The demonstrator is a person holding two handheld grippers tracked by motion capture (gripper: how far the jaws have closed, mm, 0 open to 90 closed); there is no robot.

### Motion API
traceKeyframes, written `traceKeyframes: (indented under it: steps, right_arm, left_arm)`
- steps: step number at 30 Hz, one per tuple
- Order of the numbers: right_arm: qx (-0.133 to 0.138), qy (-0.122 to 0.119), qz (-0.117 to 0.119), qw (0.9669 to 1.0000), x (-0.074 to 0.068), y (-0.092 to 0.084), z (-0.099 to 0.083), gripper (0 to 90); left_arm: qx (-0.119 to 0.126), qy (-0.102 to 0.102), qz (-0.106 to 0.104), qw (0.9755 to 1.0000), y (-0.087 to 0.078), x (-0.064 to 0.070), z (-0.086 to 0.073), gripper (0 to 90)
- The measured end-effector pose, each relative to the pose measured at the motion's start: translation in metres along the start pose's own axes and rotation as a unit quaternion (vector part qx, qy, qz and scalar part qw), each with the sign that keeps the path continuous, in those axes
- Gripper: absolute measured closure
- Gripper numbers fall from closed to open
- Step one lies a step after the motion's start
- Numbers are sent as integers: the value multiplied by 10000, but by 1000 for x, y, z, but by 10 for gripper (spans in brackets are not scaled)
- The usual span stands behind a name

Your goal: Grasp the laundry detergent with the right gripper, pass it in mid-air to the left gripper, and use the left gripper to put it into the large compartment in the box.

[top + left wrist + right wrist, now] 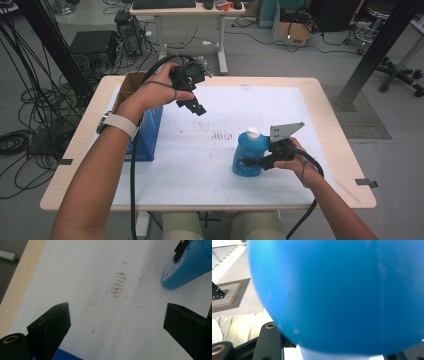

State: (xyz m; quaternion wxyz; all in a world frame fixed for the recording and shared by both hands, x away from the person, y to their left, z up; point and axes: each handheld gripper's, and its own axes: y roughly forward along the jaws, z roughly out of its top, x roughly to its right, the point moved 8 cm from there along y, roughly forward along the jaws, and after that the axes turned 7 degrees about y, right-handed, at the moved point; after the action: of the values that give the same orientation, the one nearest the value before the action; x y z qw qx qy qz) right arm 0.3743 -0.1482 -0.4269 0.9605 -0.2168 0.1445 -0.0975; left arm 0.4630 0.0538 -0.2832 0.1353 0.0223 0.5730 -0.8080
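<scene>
**Right gripper clamped on the blue bottle, left gripper wide open above the bench**

The blue bottle (248,155) stands upright on the bench (200,150), long axis vertical, white cap (253,133) pointing straight up. The right gripper (248,162) comes in level from the bottle's right side and its jaws are closed round the lower body, pads pressing on the plastic, so that's a firm grip. In the right gripper view the bottle's blue wall (342,295) sits right up against the camera, bulging between the two black jaws.

Over to the left gripper (196,106): held up off the bench, tilted down and toward the bottle, jaws spread wide with nothing between them. In the left gripper view the bottle (187,267) lies ahead and off to the far right of the jaws, well apart from them, with a patch of brown scuff marks (118,282) on the white surface straight ahead. Just below and behind that gripper sits a blue box (148,135), at the bench's left edge.
</scene>
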Motion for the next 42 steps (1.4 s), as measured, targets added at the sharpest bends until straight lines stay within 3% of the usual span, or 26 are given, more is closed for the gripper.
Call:
traceKeyframes:
  steps: [5,9,13,19,22,23,24,26,33,36,42]
  right_arm:
    - [127,-15,15,9999,-1,-7,10,423]
    - [148,-162,-11,9998,-1,-11,17,422]
    - [181,-207,54,9996,-5,-17,27,422]
    - [112,-319,88,9994,-9,-24,38,420]
    - [107,-353,101,9993,-11,-29,44,420]
    - [81,-385,130,9991,-14,-33,48,420]
    - [81,-385,130,9991,-14,-33,48,420]
    - [39,-412,180,9990,-18,-36,54,420]
    - [44,-556,296,9980,-32,-41,72,421]
    - [-138,-758,433,9961,-39,-42,77,421]
    - [-173,-895,535,9944,-48,-41,85,421]
  left_arm:
    - [149,60,76,9998,-10,8,2,76]
    - [35,181,149,9997,-17,16,3,76]
    - [96,272,208,9994,-28,26,10,73]
    - [66,423,157,9990,-36,38,17,73]
    - [-7,490,-5,9988,-39,50,23,73]
    - [-18,543,-208,9983,-42,59,28,67]
    - [-18,543,-208,9983,-42,59,28,42]
    - [95,555,-482,9972,-47,71,38,35]
    - [119,777,-707,9944,-51,95,57,41]
    - [100,869,-728,9935,-54,102,62,45]
    - [78,1016,-788,9917,-55,112,69,46]
